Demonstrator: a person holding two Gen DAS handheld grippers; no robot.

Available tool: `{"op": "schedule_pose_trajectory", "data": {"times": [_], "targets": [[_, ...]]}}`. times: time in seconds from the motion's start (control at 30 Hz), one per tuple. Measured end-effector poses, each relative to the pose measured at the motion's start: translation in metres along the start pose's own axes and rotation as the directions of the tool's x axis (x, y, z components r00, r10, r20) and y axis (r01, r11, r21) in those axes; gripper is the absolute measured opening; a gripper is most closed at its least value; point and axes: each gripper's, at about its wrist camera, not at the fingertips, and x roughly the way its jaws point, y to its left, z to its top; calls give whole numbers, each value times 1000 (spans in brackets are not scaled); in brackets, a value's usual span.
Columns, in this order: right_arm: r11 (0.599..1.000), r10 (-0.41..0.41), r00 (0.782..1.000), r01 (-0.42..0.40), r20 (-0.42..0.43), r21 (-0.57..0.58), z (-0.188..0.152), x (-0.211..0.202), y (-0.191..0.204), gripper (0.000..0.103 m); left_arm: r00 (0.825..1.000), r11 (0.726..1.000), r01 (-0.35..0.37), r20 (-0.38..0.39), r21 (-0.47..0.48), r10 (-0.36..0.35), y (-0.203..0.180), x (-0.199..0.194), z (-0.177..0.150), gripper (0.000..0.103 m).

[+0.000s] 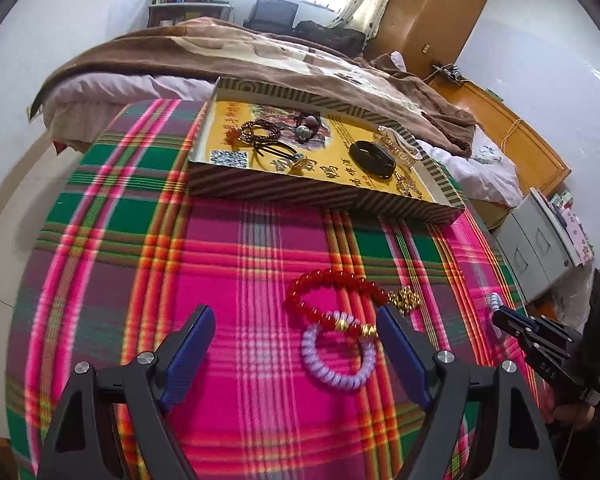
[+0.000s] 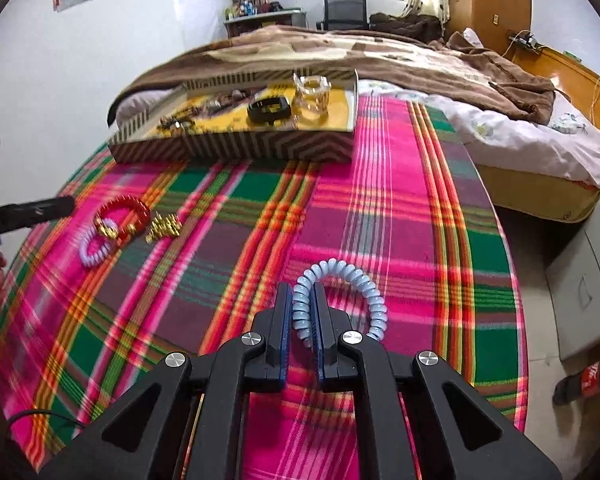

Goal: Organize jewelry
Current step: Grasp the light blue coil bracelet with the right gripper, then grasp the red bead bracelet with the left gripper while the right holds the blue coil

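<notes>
A: Plaid cloth (image 1: 228, 264) under everything, pink and green. Progress?

B: Partway, I'd judge. Shallow striped box (image 1: 300, 192) at 12 o'clock in the left view already holds several pieces. Three pieces are not in it yet.

A: Which three?

B: Red bead bracelet (image 1: 324, 300) with a gold charm (image 1: 406, 299) and a purple coil band (image 1: 338, 354), both lying on the cloth and touching, the red one overlapping the purple. Third is a pale blue coil band (image 2: 340, 296), pinched in the right gripper (image 2: 302, 312).

A: Jaws?

B: Right gripper clamped on the blue band, most of the loop sticking out toward 1 o'clock. Left gripper (image 1: 296, 340) spread wide, empty, hanging just above the cloth; the two loose pieces sit by its right finger, around 1 o'clock from the camera.

A: Box count?

B: Roughly: one dark brown bead string (image 1: 260, 133), one black bangle (image 1: 372, 154), one clear hair clip (image 2: 312, 92), one black cord (image 1: 276, 150). Plus a few small bits, beads and gold-coloured things, too small to count. Call it seven-ish, unsure.

A: Left to do?

B: Blue band goes to the box at 11 o'clock in the right view, then the red and purple.
</notes>
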Motion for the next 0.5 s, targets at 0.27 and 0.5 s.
{"op": "schedule_pose_trajectory", "data": {"times": [0.27, 0.5], "targets": [[1000, 13, 998, -14, 55, 7, 16, -5, 6, 9, 994, 995, -97, -51, 29, 98, -6, 32, 18, 82], [1000, 28, 997, -28, 69, 4, 23, -2, 8, 9, 984, 976, -133, -96, 171, 151, -19, 50, 19, 80]]}}
